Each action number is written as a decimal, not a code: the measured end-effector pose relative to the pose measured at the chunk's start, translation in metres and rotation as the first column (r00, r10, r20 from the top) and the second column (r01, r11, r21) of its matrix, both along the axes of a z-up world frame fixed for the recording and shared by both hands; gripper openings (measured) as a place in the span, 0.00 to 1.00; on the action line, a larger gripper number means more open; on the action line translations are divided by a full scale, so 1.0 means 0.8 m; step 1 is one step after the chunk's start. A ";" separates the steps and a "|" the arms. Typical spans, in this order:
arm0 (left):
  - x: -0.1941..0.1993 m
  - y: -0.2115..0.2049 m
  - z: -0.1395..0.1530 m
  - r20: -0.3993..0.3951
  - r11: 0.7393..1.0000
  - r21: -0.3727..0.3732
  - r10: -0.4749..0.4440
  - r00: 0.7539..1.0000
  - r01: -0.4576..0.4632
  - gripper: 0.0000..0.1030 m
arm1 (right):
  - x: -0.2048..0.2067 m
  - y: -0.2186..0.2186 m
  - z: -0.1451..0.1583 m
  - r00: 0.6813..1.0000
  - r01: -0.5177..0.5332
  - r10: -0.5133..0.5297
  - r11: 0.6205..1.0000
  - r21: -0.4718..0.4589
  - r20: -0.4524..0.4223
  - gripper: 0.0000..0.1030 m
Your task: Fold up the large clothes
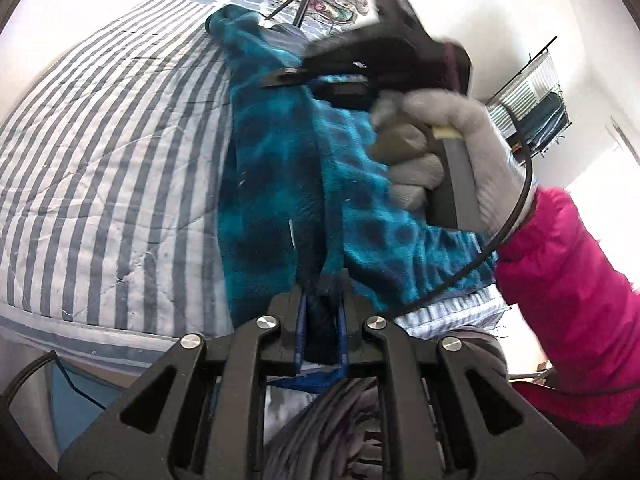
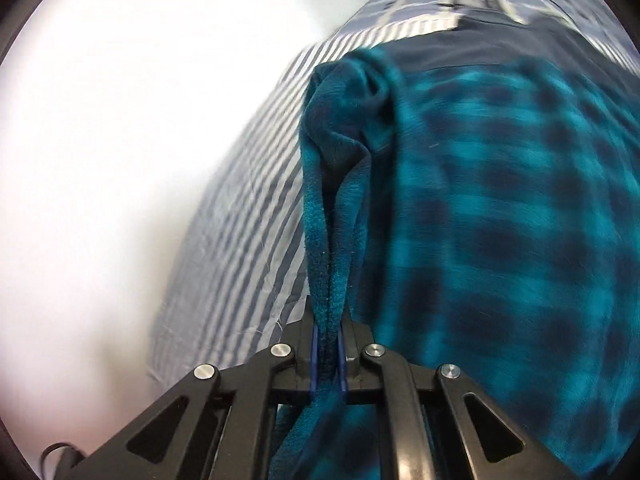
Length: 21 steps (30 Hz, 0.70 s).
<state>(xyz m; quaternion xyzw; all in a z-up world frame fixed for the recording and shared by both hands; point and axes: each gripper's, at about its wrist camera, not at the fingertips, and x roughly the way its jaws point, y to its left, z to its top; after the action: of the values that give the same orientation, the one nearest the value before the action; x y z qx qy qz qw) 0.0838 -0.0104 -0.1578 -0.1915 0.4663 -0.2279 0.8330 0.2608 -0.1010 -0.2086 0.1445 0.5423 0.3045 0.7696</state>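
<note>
both grippers pinching the teal fleece over the bed

the left gripper (image 1: 322, 312) is closing its fingers almost fully on a bunched fold of the teal checked garment (image 1: 288, 168), which is hanging and stretching straight ahead of it, long axis running away toward the head of the bed. the right gripper (image 2: 329, 344) is pinching a doubled edge of the same garment (image 2: 500, 208), its fingers nearly touching with only the fleece between them; in the left view it is sitting further up the cloth, held by a gloved hand (image 1: 436, 152) in a pink sleeve (image 1: 568, 280). so the left gripper is holding the near end and the right the far end. most of the garment is lying on the striped quilt (image 1: 104, 152) covering the bed, with white walls around and a clothes rack (image 1: 532, 92) standing in the far corner.
</note>
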 end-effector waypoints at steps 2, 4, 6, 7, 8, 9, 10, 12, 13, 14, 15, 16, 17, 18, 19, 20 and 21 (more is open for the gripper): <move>-0.001 -0.007 0.010 0.015 1.000 -0.002 0.003 1.000 -0.003 0.09 | -0.005 -0.039 -0.001 0.999 0.034 -0.034 0.996 0.087 -0.004 0.04; -0.003 -0.007 0.020 0.024 1.000 -0.007 0.003 1.000 -0.003 0.09 | -0.011 -0.074 -0.009 0.997 0.071 -0.069 0.987 0.145 -0.018 0.04; -0.007 -0.004 0.027 0.028 1.000 -0.015 0.001 1.000 -0.001 0.10 | -0.017 -0.099 -0.026 0.992 0.120 -0.112 0.977 0.178 -0.053 0.04; -0.009 -0.005 0.030 0.029 1.000 -0.022 -0.003 1.000 0.003 0.10 | -0.016 -0.111 -0.037 0.988 0.143 -0.131 0.972 0.186 -0.077 0.04; -0.012 -0.001 0.034 0.030 1.000 -0.027 -0.007 1.000 0.008 0.10 | -0.017 -0.123 -0.048 0.984 0.166 -0.149 0.967 0.194 -0.103 0.04; -0.016 -0.001 0.036 0.028 0.999 -0.033 -0.013 1.000 0.014 0.10 | -0.018 -0.130 -0.057 0.979 0.183 -0.161 0.962 0.202 -0.121 0.04; -0.019 -0.001 0.039 0.027 0.999 -0.043 -0.025 0.999 0.026 0.10 | -0.017 -0.139 -0.066 0.975 0.199 -0.173 0.959 0.204 -0.138 0.04; -0.031 -0.004 0.045 0.031 0.996 -0.070 -0.051 0.998 0.053 0.10 | -0.011 -0.151 -0.076 0.972 0.208 -0.181 0.959 0.192 -0.147 0.04; -0.036 -0.002 0.044 0.032 0.996 -0.071 -0.056 0.998 0.058 0.11 | -0.012 -0.150 -0.078 0.973 0.205 -0.179 0.960 0.188 -0.148 0.04; -0.039 -0.003 0.045 0.035 0.996 -0.062 -0.055 0.998 0.058 0.11 | -0.012 -0.149 -0.078 0.974 0.200 -0.176 0.963 0.178 -0.143 0.04; -0.039 -0.002 0.045 0.038 0.997 -0.050 -0.052 0.998 0.054 0.11 | -0.012 -0.147 -0.076 0.976 0.190 -0.169 0.967 0.168 -0.134 0.04; -0.036 -0.002 0.045 0.041 0.998 -0.035 -0.047 0.998 0.049 0.11 | -0.013 -0.143 -0.074 0.979 0.180 -0.161 0.971 0.156 -0.126 0.04; -0.035 -0.003 0.043 0.040 0.999 -0.028 -0.040 0.998 0.042 0.11 | -0.012 -0.141 -0.074 0.980 0.175 -0.157 0.974 0.147 -0.123 0.04; -0.030 0.000 0.040 0.035 0.999 -0.029 -0.026 0.999 0.027 0.11 | -0.012 -0.138 -0.072 0.981 0.170 -0.154 0.976 0.136 -0.122 0.04; -0.025 0.004 0.038 0.032 0.999 -0.034 -0.015 0.999 0.016 0.11 | -0.012 -0.134 -0.069 0.981 0.166 -0.150 0.977 0.131 -0.122 0.05; -0.018 0.008 0.036 0.032 0.999 -0.033 -0.005 0.999 0.006 0.11 | -0.005 -0.122 -0.063 0.982 0.157 -0.142 0.980 0.121 -0.123 0.05; -0.014 0.010 0.037 0.039 1.000 -0.021 0.004 0.999 -0.003 0.11 | -0.009 -0.119 -0.059 0.984 0.144 -0.130 0.983 0.110 -0.124 0.08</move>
<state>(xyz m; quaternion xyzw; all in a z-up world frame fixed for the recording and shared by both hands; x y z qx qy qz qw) 0.0724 -0.0022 -0.1282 -0.1966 0.4474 -0.2348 0.8403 0.2538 -0.1965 -0.2555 0.2444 0.5560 0.2734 0.7459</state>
